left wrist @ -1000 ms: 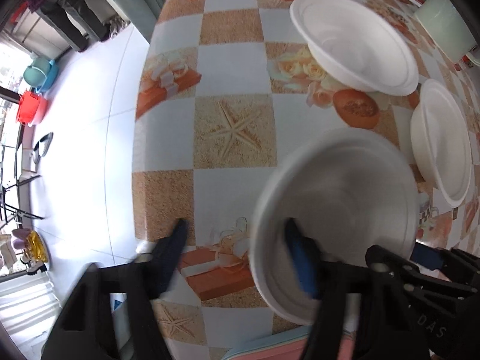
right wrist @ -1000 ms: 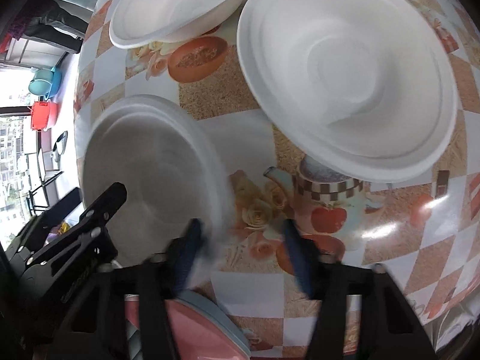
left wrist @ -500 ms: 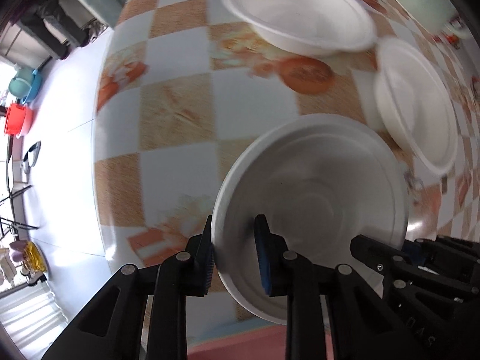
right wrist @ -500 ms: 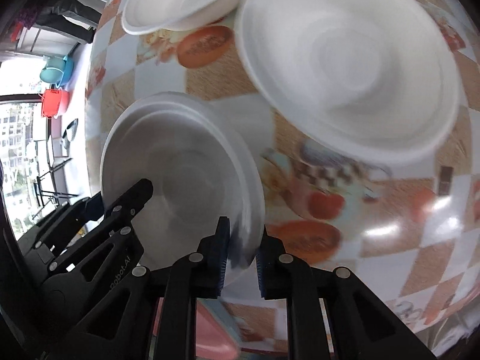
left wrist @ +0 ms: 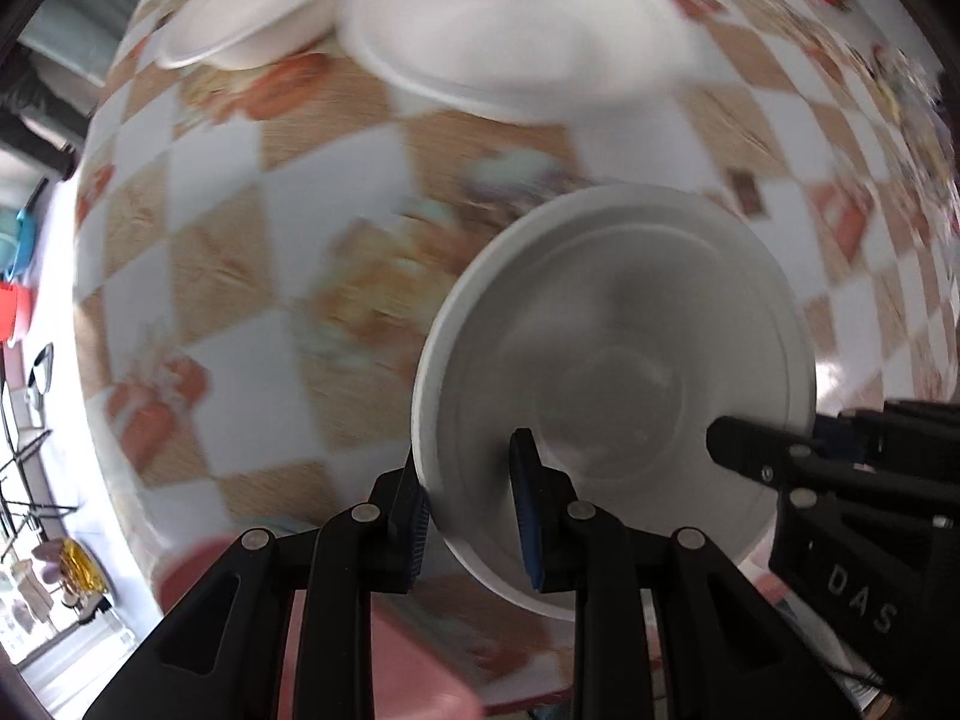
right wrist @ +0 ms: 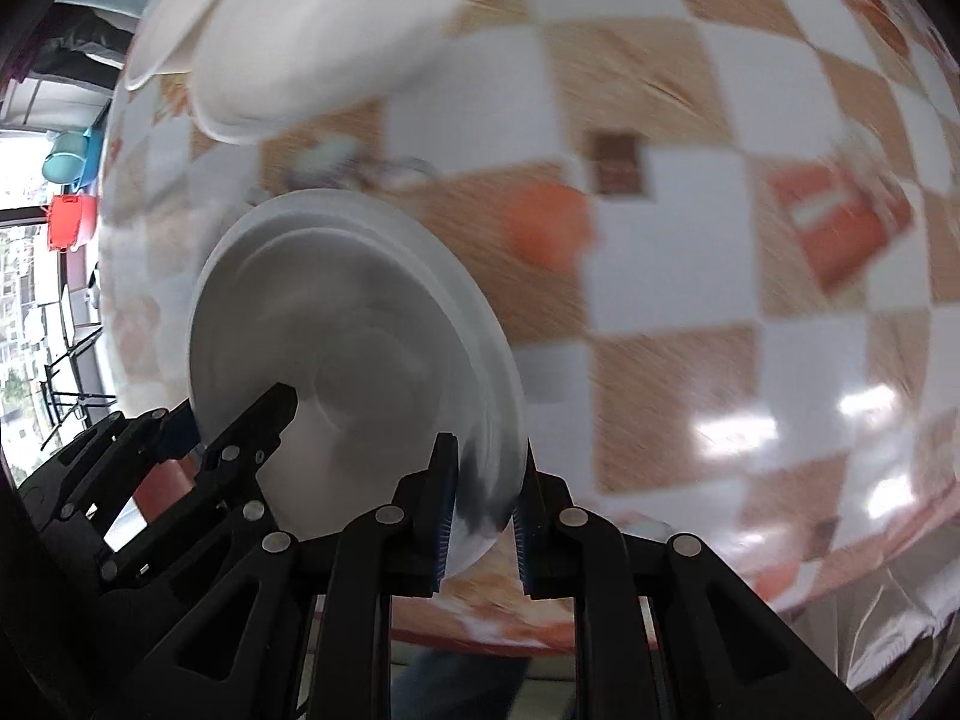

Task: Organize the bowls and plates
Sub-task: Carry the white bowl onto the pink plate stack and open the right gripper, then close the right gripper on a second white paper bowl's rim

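Between both claws (left wrist: pixel 471 516), white bowl (left wrist: pixel 618 384)

Both views motion-blurred: bench (left wrist: pixel 336 192) print unreadable. Far white plate (left wrist: pixel 510 42) smeared, top cut by frame edge; bowl (right wrist: pixel 180 18) behind it mostly hidden in the right wrist view. Pink item (left wrist: pixel 384 660) under left gripper (left wrist: pixel 471 516) blurred, unidentifiable, cut off at bottom.

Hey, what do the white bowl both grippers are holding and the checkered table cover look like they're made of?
The white bowl: probably foam or thin disposable plastic, matte, with a thin molded rim and stepped rings; blur leaves it open. The table cover: likely glossy vinyl or oilcloth, printed in checks, with bright light glare on it.
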